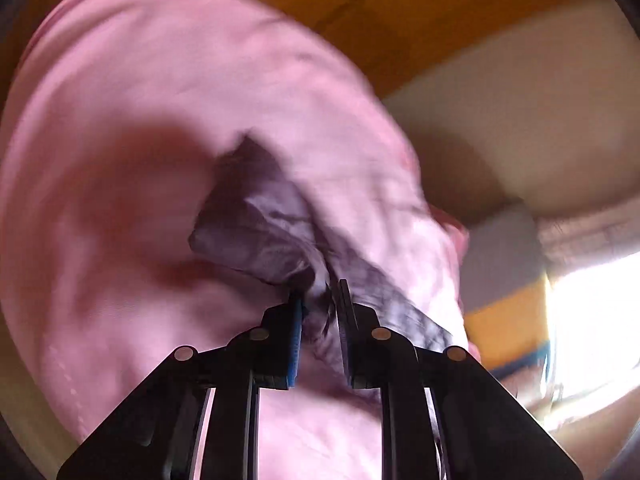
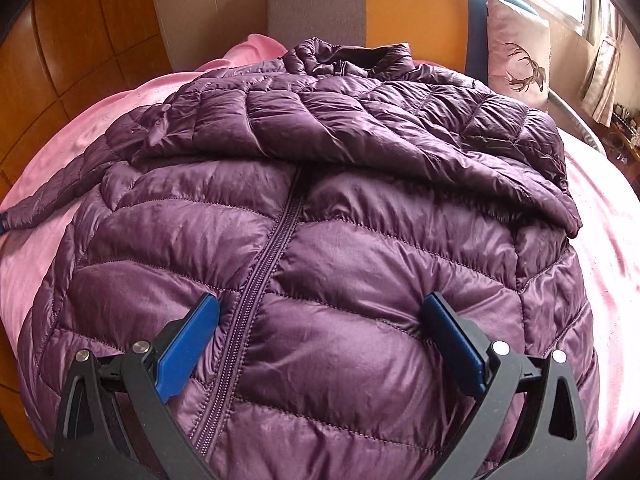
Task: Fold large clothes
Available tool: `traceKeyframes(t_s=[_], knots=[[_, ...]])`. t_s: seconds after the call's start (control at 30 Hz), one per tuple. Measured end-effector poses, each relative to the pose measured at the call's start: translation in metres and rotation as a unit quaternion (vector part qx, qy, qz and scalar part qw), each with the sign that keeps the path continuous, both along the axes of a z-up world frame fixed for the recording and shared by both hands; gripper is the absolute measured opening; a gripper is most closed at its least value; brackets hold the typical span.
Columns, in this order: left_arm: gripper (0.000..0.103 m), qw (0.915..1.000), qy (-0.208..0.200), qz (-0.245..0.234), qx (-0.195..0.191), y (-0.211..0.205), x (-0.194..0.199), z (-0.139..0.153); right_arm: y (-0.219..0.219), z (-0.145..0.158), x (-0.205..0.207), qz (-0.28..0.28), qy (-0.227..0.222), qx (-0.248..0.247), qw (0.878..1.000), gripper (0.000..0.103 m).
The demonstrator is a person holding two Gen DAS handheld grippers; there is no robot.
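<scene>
Blur hides most around the left gripper (image 1: 320,300), clamped on jacket (image 2: 320,220) fabric; right gripper (image 2: 320,340) gapes wide.

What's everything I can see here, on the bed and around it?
Quilted puffer jacket: one, purple, spread zipped on the bed, one sleeve folded across its chest.
Bed cover: one, pink, under the jacket.
Cushion with a deer print: one, pale pink, against the headboard.
Headboard: one, grey, orange and blue panels.
Wooden wall panels: brown, beside the bed.
Left gripper: one, black, fingers pinching purple fabric.
Right gripper: one, blue fingers spread wide over the zipper.
</scene>
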State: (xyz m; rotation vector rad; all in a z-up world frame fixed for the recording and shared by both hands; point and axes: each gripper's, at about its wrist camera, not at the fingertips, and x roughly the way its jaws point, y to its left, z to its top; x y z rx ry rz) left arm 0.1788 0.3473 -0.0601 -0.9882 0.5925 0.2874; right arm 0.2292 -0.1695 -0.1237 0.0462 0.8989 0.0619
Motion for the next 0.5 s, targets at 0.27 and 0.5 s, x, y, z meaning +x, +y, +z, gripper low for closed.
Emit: traceKeyframes(t_s=[0.27, 0.5], knots=[[0.007, 0.9749, -0.094, -0.191, 0.065, -0.13, 0.016, 0.069, -0.003, -0.001, -0.003, -0.003, -0.008, 0.016, 1.0, 0.101], [0.007, 0.908, -0.116, -0.388, 0.109, -0.286, 0.038, 0.083, -0.013, -0.003, -0.005, -0.002, -0.013, 0.051, 0.999, 0.101]])
